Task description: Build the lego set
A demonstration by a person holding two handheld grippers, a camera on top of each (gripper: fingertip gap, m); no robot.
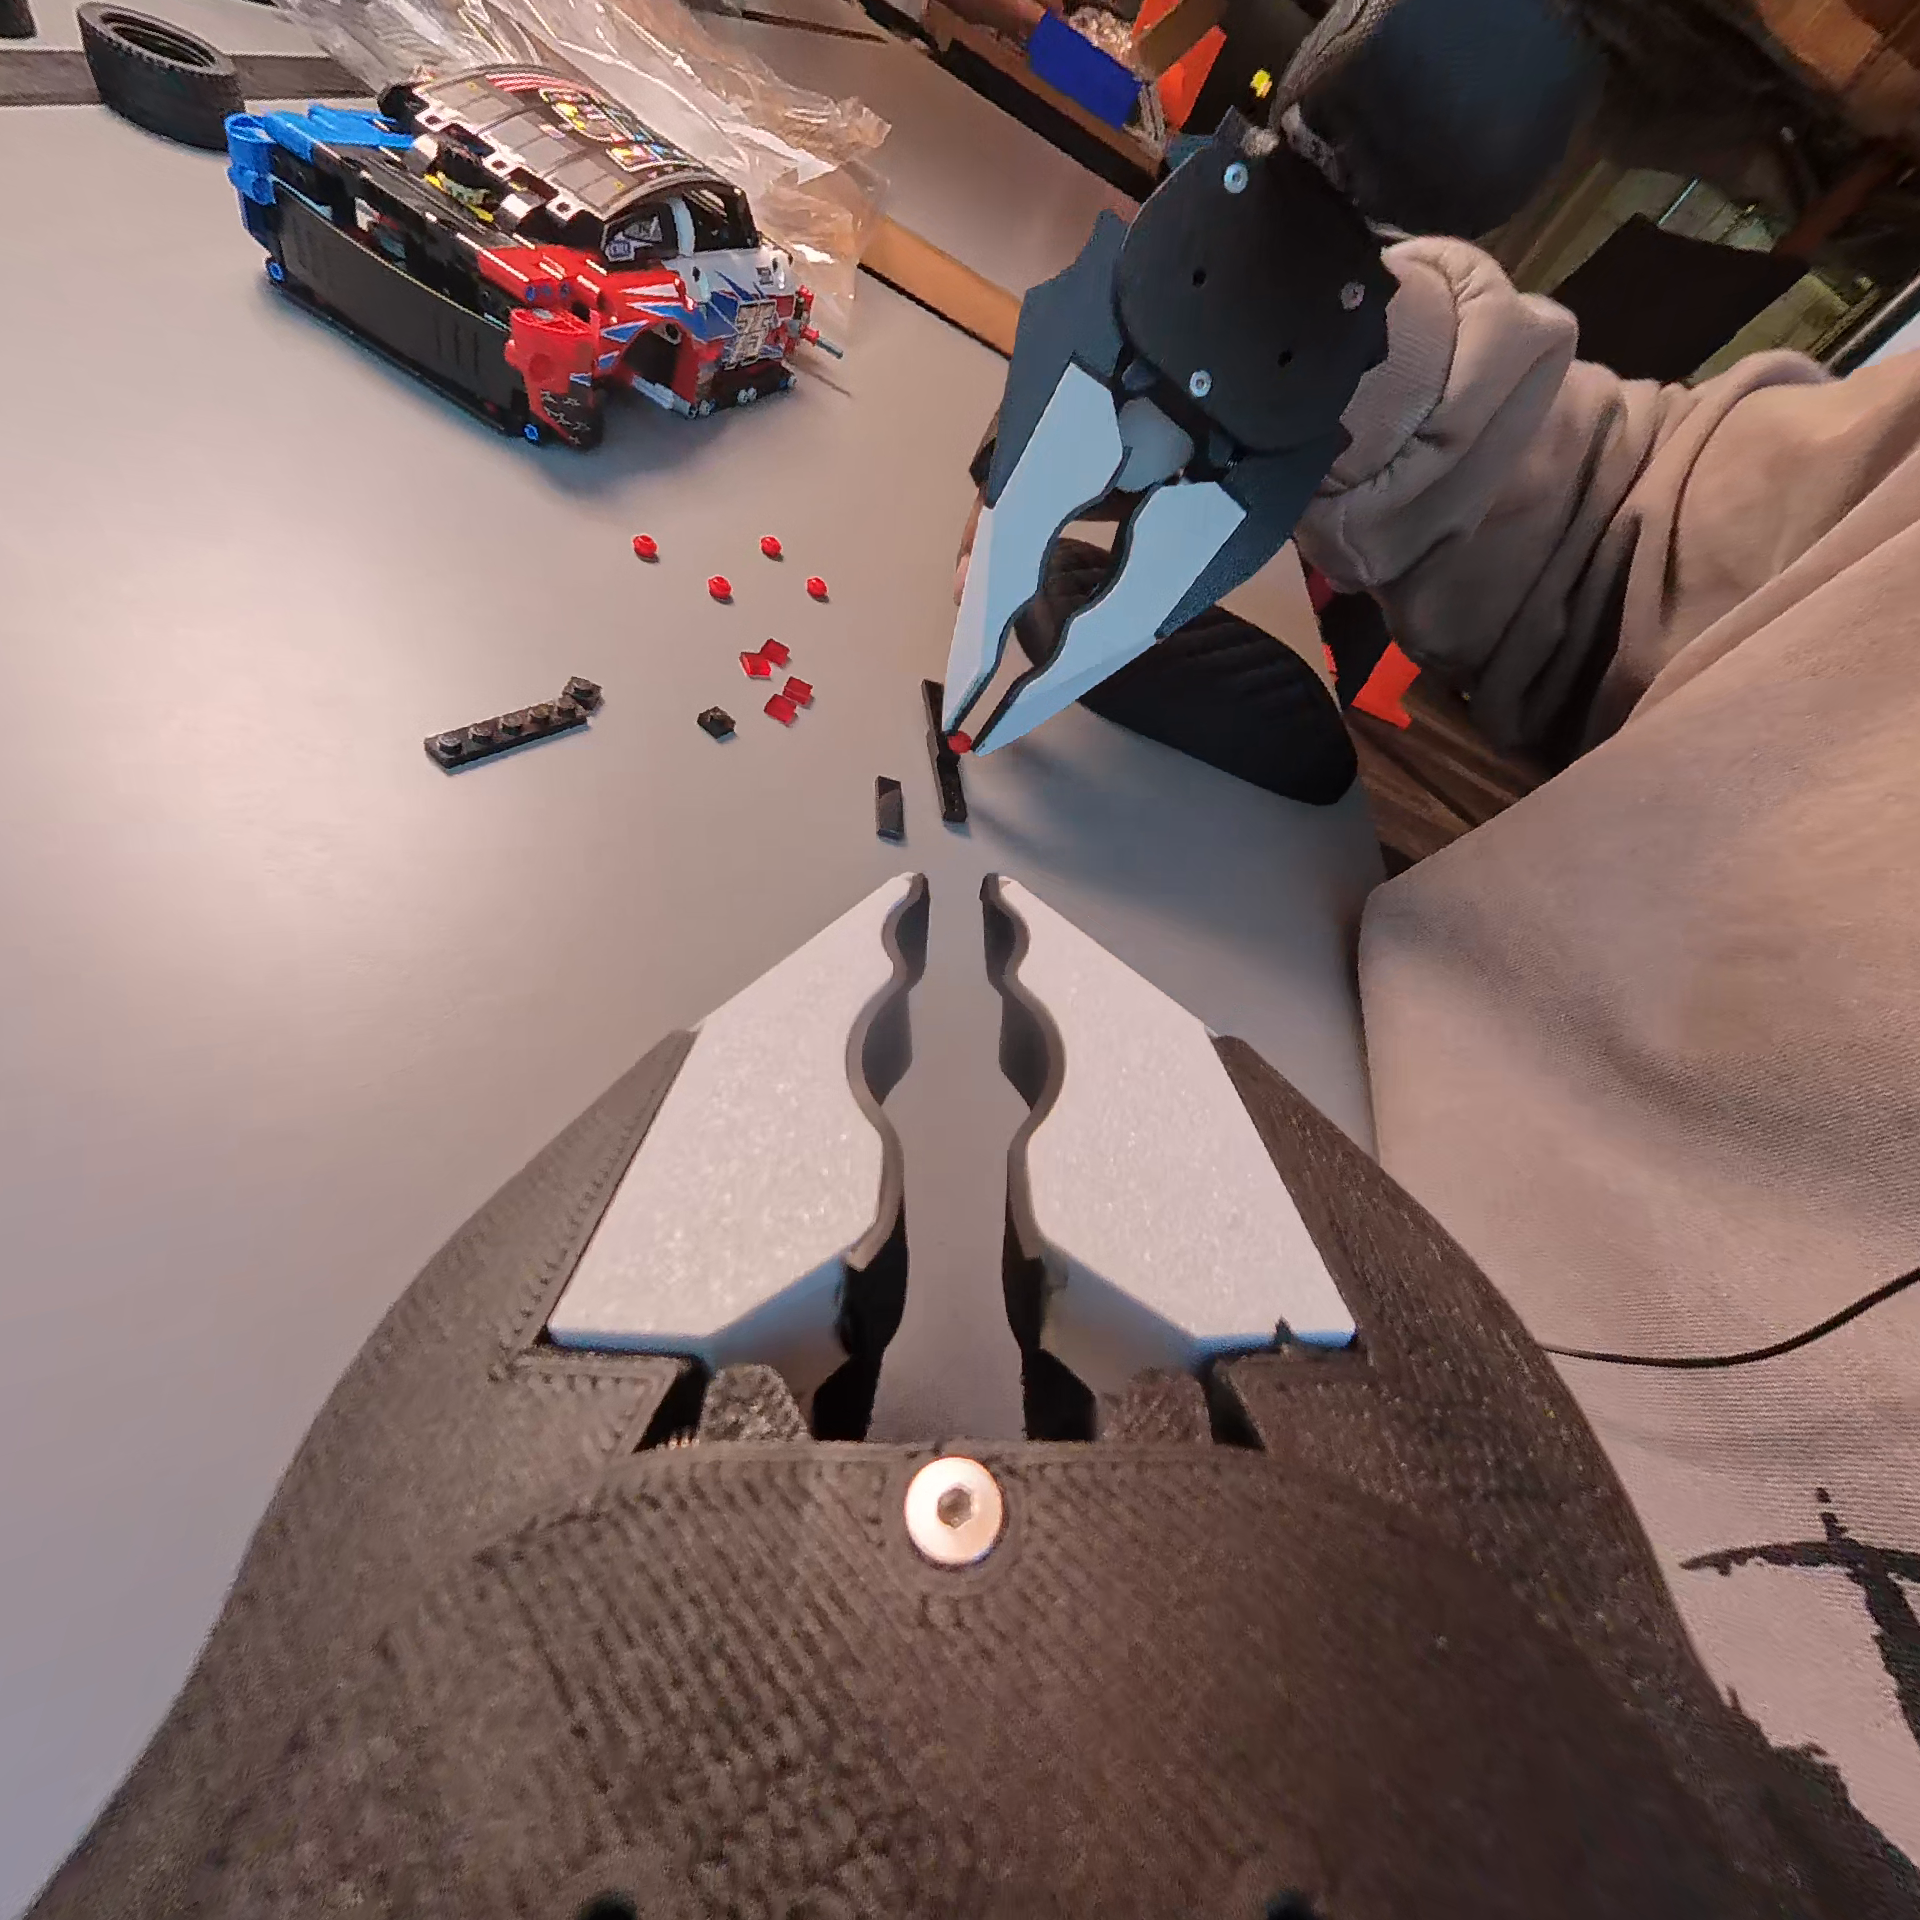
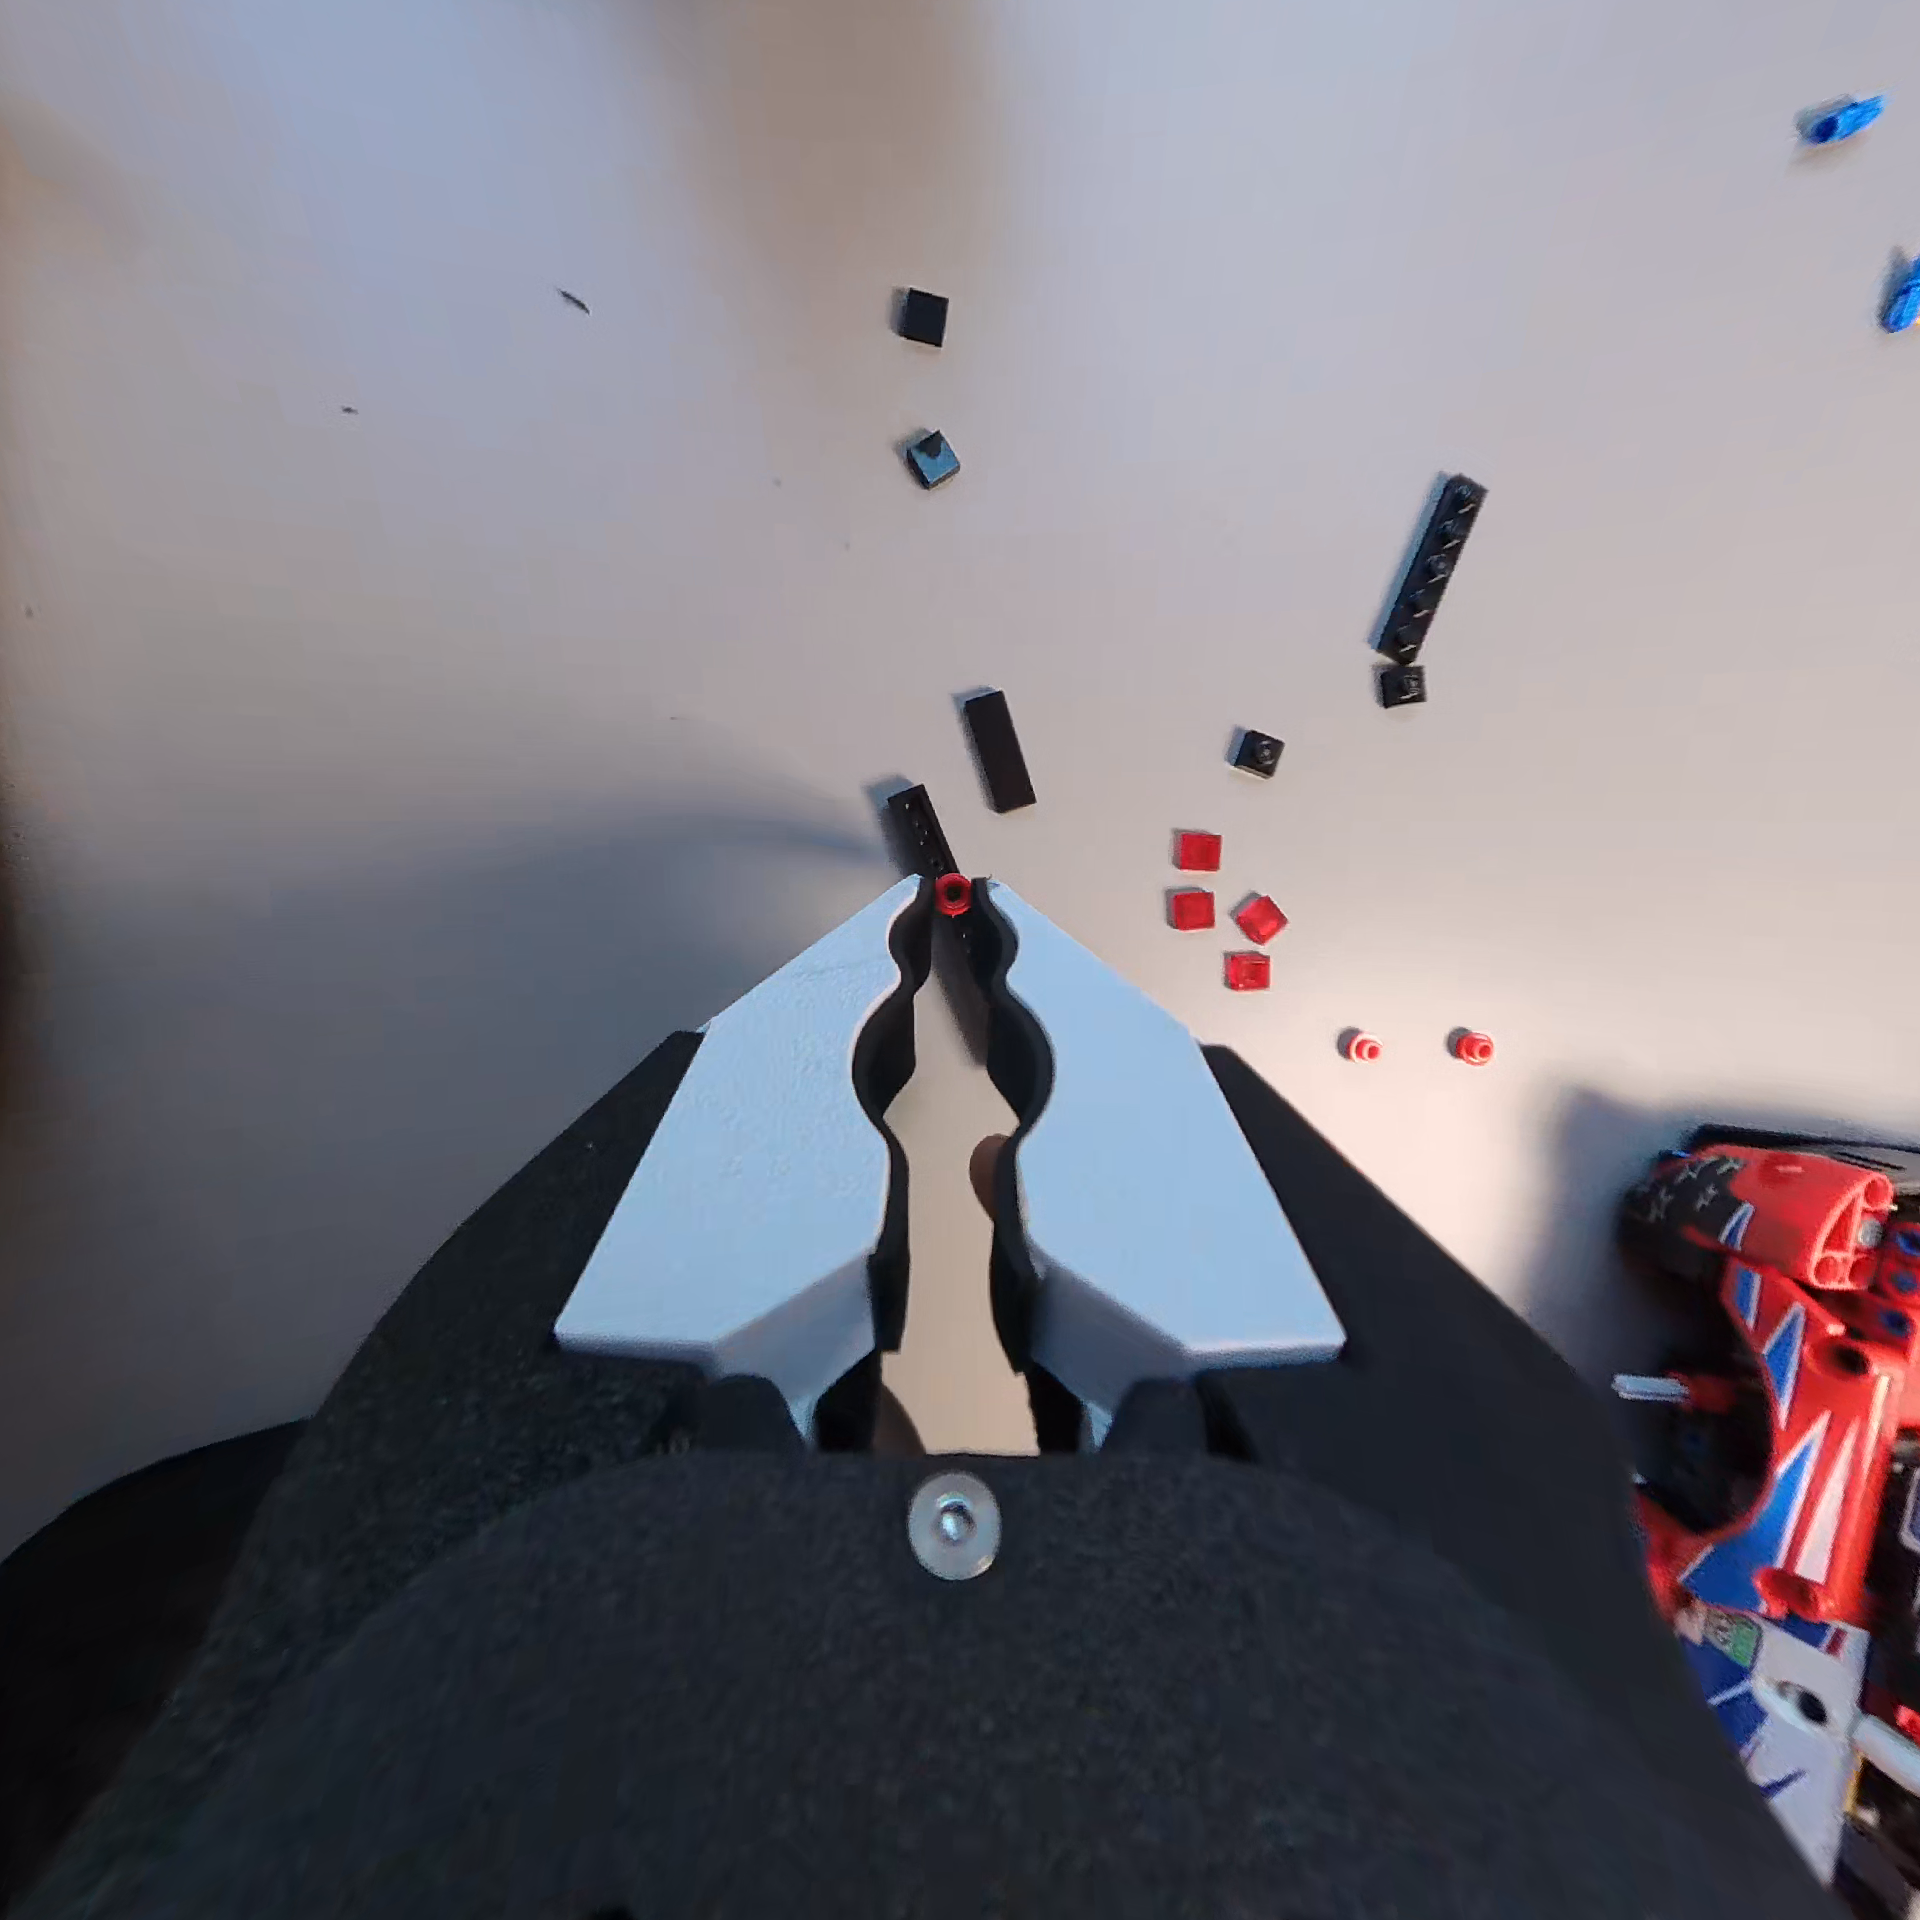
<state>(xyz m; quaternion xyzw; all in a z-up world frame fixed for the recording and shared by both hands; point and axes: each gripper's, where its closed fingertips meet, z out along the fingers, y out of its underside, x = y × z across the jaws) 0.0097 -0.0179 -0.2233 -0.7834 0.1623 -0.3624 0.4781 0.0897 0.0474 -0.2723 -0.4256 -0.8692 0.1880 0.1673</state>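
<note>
My right gripper (image 2: 952, 889) is shut on a small red round stud (image 2: 952, 894) and holds it on a thin black plate (image 2: 923, 833) lying on the grey table. In the left wrist view the same gripper (image 1: 964, 740) comes down from the upper right, the red stud (image 1: 959, 741) at its tips on the black plate (image 1: 951, 784). My left gripper (image 1: 954, 881) is open and empty, just short of that plate. A short black tile (image 1: 889, 806) lies beside the plate; it also shows in the right wrist view (image 2: 1000, 750).
A partly built red, blue and black car (image 1: 520, 260) stands at the far left, under clear plastic wrap (image 1: 665, 94). Loose red studs (image 1: 717, 587), red square tiles (image 1: 774, 681), a long black plate (image 1: 509, 724) and small black pieces (image 2: 930, 457) lie scattered. A person's beige sleeve (image 1: 1558, 468) fills the right. The tips of one gripper are about 12 cm away from the tips of the other.
</note>
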